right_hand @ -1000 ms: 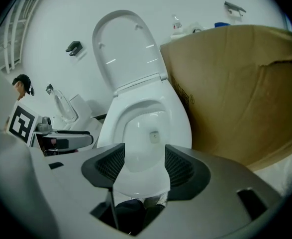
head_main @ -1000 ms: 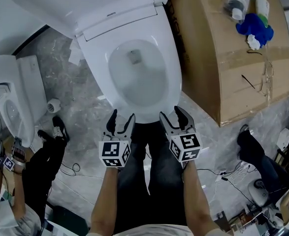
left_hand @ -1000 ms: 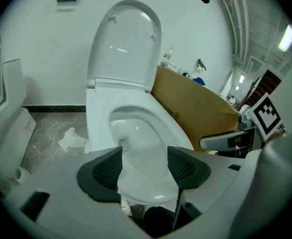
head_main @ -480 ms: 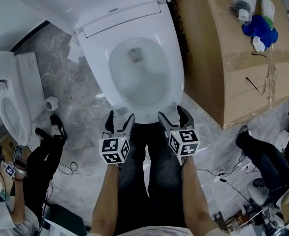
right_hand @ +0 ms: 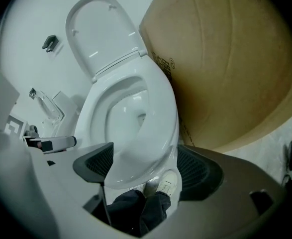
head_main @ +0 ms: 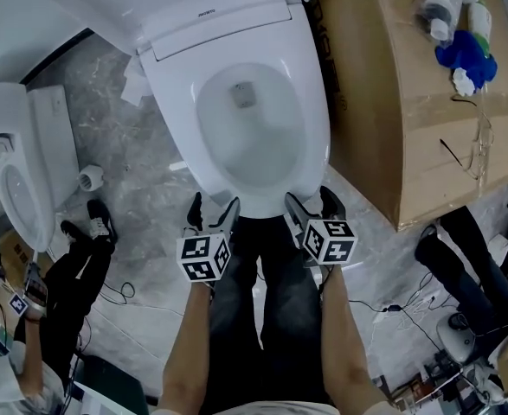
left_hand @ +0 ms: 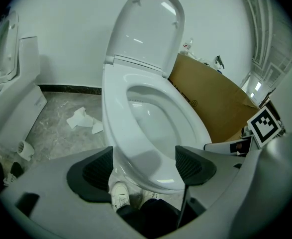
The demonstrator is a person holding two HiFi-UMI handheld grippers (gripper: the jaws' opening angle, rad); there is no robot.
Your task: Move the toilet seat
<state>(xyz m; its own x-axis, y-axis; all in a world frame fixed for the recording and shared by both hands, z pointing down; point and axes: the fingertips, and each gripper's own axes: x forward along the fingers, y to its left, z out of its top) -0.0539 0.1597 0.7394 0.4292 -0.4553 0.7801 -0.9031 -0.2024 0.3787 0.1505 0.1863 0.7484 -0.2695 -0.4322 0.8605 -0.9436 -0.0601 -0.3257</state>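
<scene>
- Seat lies flat on the bowl, lid upright behind it at the far end; a box stands close on the right.
- Left gripper and right gripper sit side by side at the seat's near rim. Both sets of jaws have just been opening and now stand spread wide.
- Each gripper view shows the near rim between the pads, with no pad pressing on it, so nothing is held yet.
- Likely step: closing on the near rim to raise the seat.
- Risk: the jaws take in seat and bowl rim together, since the two edges lie stacked; the seat would then not lift.
- Risk: the glossy, curved plastic gives the pads little to bite on, so a shallow pinch may slip and let the seat slam down.
- Risk: one hand rising faster than the other would twist the seat at its hinge.
- Risk: the right gripper, nearest the box, may brush it if it swings outward.
</scene>
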